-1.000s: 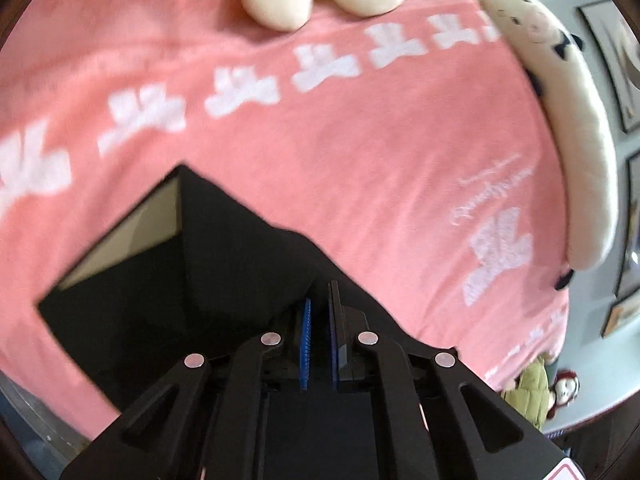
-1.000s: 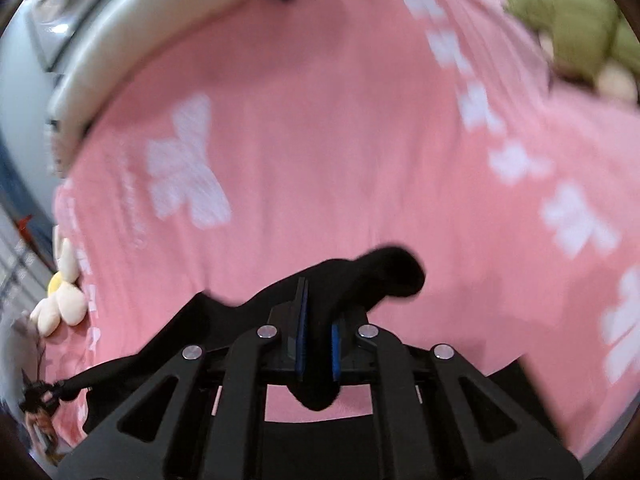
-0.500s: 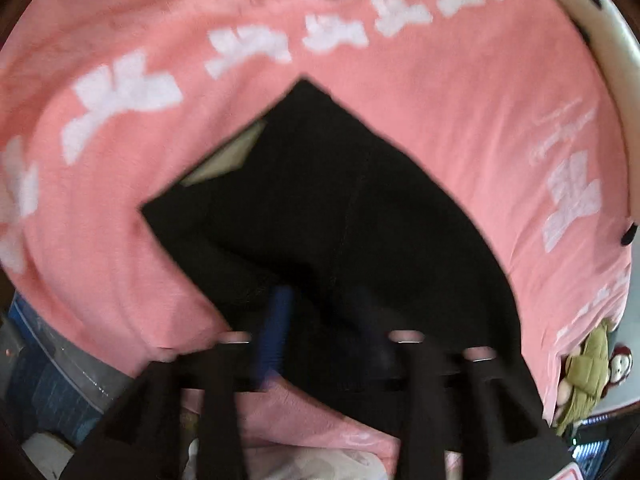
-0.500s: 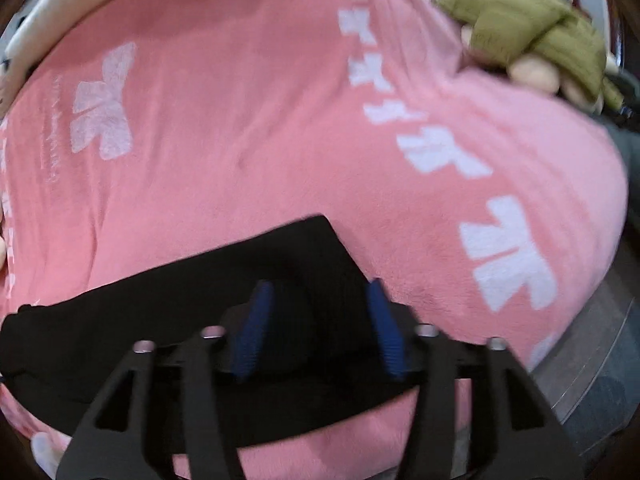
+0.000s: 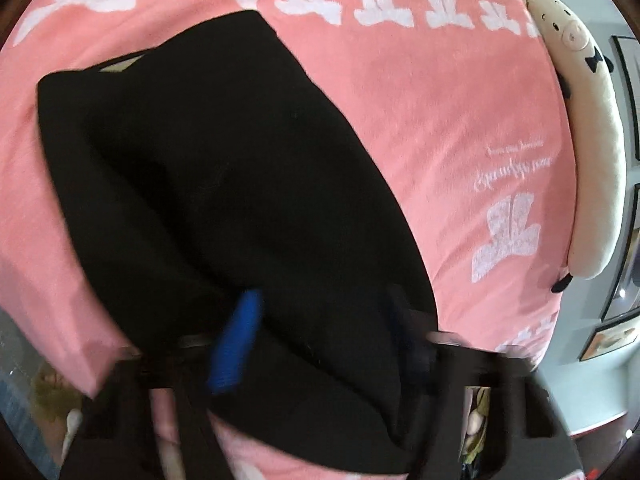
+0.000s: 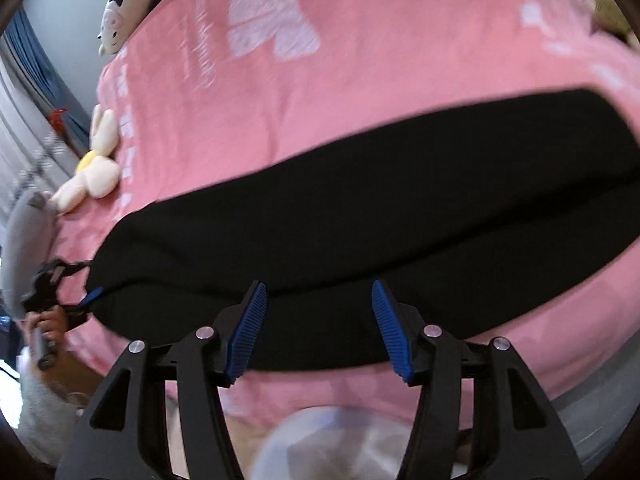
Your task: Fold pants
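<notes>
Black pants (image 6: 360,216) lie folded on the pink blanket (image 6: 240,112).
Both grippers, left (image 5: 320,332) and right (image 6: 318,328), hover over the near edge, jaws spread, holding nothing.

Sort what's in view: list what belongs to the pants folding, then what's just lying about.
Belongs to the job:
black pants
left gripper, open
right gripper, open
pink blanket, the folding surface

Lying about:
long pig plush
cream plush
green plush
</notes>
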Demonstrator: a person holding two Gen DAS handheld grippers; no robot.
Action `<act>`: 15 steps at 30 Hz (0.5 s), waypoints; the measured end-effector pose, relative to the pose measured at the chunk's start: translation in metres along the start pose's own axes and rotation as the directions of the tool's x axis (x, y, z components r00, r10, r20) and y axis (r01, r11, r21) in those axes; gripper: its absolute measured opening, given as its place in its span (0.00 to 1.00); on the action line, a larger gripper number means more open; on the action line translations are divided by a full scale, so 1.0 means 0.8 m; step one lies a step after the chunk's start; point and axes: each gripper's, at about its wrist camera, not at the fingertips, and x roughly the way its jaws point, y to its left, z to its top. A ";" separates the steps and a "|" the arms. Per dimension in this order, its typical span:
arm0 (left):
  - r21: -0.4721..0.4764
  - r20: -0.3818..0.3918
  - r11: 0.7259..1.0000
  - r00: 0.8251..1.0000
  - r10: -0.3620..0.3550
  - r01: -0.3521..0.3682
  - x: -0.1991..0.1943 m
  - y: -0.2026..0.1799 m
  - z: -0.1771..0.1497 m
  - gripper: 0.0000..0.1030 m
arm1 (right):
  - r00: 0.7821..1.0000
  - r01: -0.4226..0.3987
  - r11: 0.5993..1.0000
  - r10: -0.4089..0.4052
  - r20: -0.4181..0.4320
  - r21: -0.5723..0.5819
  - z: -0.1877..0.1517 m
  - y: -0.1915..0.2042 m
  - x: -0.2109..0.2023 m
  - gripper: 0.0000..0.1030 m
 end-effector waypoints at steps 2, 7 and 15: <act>0.010 -0.025 1.000 1.000 0.001 -0.001 -0.002 0.001 0.003 0.00 | 0.999 -0.035 0.999 0.035 -0.033 0.022 -0.007 0.009 0.015 0.52; 0.116 0.080 0.993 0.997 0.014 -0.023 -0.060 -0.014 0.008 0.00 | 0.991 -0.108 0.988 0.116 -0.070 0.107 -0.003 0.010 0.041 0.54; 0.026 -0.024 0.999 0.999 0.021 -0.021 -0.044 0.020 0.017 0.02 | 0.990 -0.132 0.957 0.141 -0.014 0.256 0.033 0.000 0.078 0.06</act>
